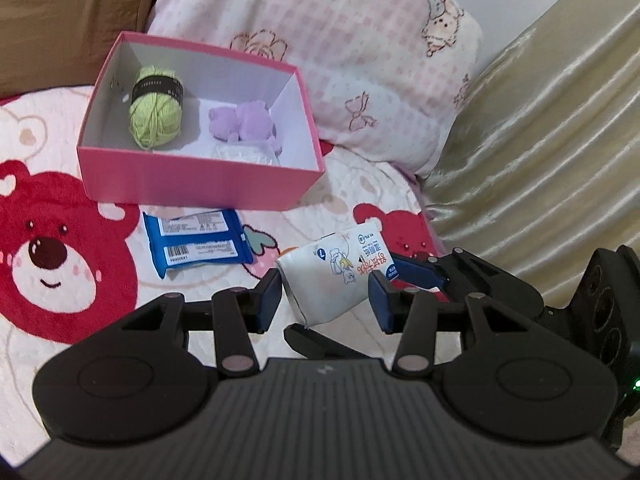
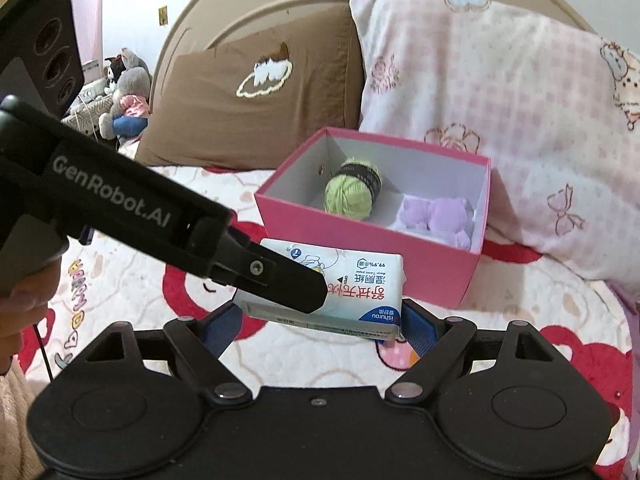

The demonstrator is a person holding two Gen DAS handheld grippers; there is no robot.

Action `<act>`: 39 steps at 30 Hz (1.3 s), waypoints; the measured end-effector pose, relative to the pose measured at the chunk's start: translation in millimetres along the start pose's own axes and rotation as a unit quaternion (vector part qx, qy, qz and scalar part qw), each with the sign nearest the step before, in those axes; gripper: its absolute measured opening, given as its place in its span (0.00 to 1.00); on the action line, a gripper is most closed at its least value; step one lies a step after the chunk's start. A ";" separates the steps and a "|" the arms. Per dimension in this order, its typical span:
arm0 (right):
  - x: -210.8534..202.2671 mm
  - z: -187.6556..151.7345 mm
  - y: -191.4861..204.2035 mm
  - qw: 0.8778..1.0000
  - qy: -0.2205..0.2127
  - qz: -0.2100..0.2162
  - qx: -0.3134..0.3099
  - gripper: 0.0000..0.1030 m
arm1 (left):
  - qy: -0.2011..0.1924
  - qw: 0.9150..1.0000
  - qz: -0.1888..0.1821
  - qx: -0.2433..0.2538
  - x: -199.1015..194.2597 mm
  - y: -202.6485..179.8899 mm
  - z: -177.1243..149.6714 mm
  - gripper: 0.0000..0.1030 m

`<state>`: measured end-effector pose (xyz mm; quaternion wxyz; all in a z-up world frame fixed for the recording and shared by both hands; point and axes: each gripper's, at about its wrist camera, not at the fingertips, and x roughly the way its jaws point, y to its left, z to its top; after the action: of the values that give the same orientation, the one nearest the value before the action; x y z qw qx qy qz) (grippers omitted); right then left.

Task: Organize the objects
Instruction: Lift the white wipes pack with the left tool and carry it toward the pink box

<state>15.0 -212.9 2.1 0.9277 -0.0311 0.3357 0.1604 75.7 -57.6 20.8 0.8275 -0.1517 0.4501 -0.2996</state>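
Both grippers grip one white wet-wipe pack (image 2: pixel 344 292) raised clear of the bear-print bedspread (image 1: pixel 60 264): the left gripper (image 1: pixel 326 294) pinches its narrow dimension, jaws drawn fairly close, while the right gripper (image 2: pixel 320 322) spans its length with jaws set wide. Just beyond stands the open pink box (image 1: pixel 192 180) (holding green yarn (image 1: pixel 157 110) and a purple plush toy (image 1: pixel 244 122)). A blue packet (image 1: pixel 196 244) lies before the box.

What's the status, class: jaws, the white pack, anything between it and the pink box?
Left gripper and right gripper both clamp the white wipes pack, lifted off the bedspread. Pink box open, yarn and purple plush inside. Path clear; blue packet lies aside.
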 end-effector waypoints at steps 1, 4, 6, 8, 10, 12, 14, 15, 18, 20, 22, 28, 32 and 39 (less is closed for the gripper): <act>-1.6 1.8 1.4 1.000 -0.002 -0.001 -0.002 0.86 | -0.002 1.000 -0.001 -0.001 -2.2 0.3 0.7 0.44; -3.6 6.4 5.2 1.000 -0.004 -0.002 -0.009 0.86 | -0.008 1.000 -0.001 -0.001 -6.8 1.3 1.7 0.44; -3.6 10.2 7.3 1.000 -0.003 -0.001 -0.013 0.86 | -0.011 1.000 0.001 0.000 -9.0 2.3 1.6 0.44; -2.6 13.8 8.4 1.000 -0.002 0.002 -0.018 0.86 | -0.017 1.000 -0.002 -0.006 -12.4 5.5 1.8 0.44; -0.6 16.6 7.3 1.000 0.002 0.012 -0.021 0.86 | -0.021 1.000 -0.008 -0.015 -15.8 10.5 1.7 0.44; 1.2 19.7 3.7 0.999 0.007 0.028 -0.014 0.85 | -0.028 1.000 -0.011 -0.010 -18.6 12.7 2.2 0.43; 3.1 23.2 0.8 0.999 0.010 0.039 -0.005 0.85 | -0.032 0.999 -0.010 -0.005 -19.7 14.3 3.8 0.43; 4.3 25.2 -0.7 0.999 0.011 0.043 -0.003 0.84 | -0.033 0.999 -0.010 -0.005 -19.9 15.4 5.4 0.43; 9.1 32.4 -4.7 0.998 0.011 0.056 0.005 0.84 | -0.038 0.999 -0.002 -0.007 -18.8 19.1 7.9 0.43; 13.8 35.8 -5.6 0.998 0.012 0.062 0.007 0.83 | -0.037 0.999 0.012 -0.012 -15.6 20.7 8.0 0.43; 20.2 38.1 -4.4 0.998 0.019 0.065 0.004 0.83 | -0.040 0.999 0.028 -0.004 -11.4 20.0 7.4 0.44; 35.0 37.2 -2.3 0.998 0.022 0.060 -0.003 0.83 | -0.041 0.998 0.039 -0.004 -2.8 27.9 9.6 0.44; 40.4 41.2 -5.1 0.998 0.019 0.058 -0.005 0.83 | -0.052 0.998 0.035 -0.014 -1.0 33.7 13.0 0.43; 46.5 58.5 -11.8 0.998 0.008 0.061 -0.022 0.82 | -0.066 0.996 0.053 -0.013 -0.2 30.4 32.9 0.43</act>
<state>88.2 -201.5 17.3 0.9124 -0.0325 0.3412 0.2239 114.1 -34.6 23.2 0.8679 -0.1580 0.4059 -0.2389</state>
